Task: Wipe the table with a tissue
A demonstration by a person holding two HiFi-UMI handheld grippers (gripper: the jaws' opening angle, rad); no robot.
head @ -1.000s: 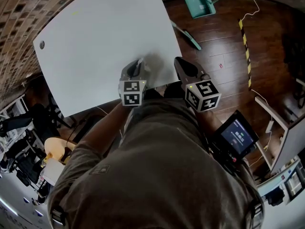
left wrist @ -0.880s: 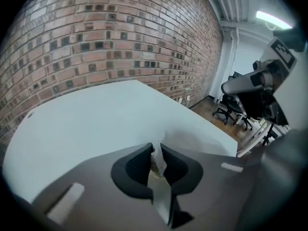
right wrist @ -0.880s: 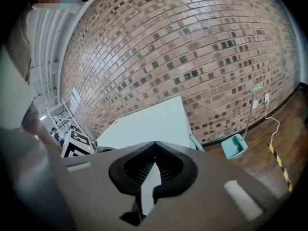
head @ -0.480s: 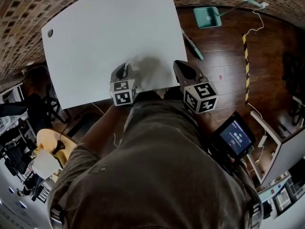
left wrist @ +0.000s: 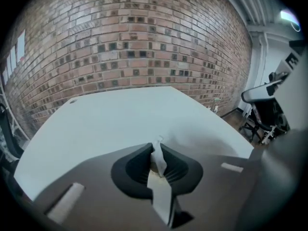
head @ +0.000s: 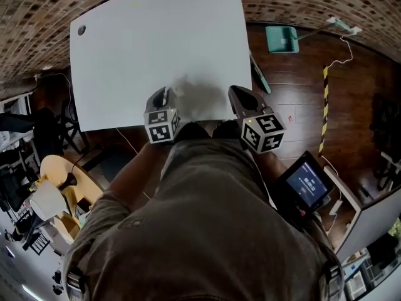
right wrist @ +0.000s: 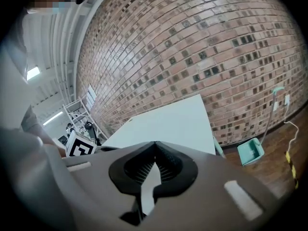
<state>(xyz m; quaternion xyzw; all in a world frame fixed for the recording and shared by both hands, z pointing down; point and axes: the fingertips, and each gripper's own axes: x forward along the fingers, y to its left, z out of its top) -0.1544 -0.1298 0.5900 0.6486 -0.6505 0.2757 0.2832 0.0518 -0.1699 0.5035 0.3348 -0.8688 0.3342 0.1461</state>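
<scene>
White crumpled tissue [left wrist: 158, 159], clamped in the left gripper [head: 164, 96], has slid toward 7 o'clock to the white rectangular table's [head: 156, 42] near edge, probably finishing a wiping stroke, while the right gripper [right wrist: 155, 148] has its jaws together on nothing.

Olive-brown short-sleeved shirt [head: 207, 231]; grey left tongs [head: 164, 96], right tongs [head: 240, 96], black pads [left wrist: 176, 165], black-white marker cubes [head: 161, 125].
</scene>
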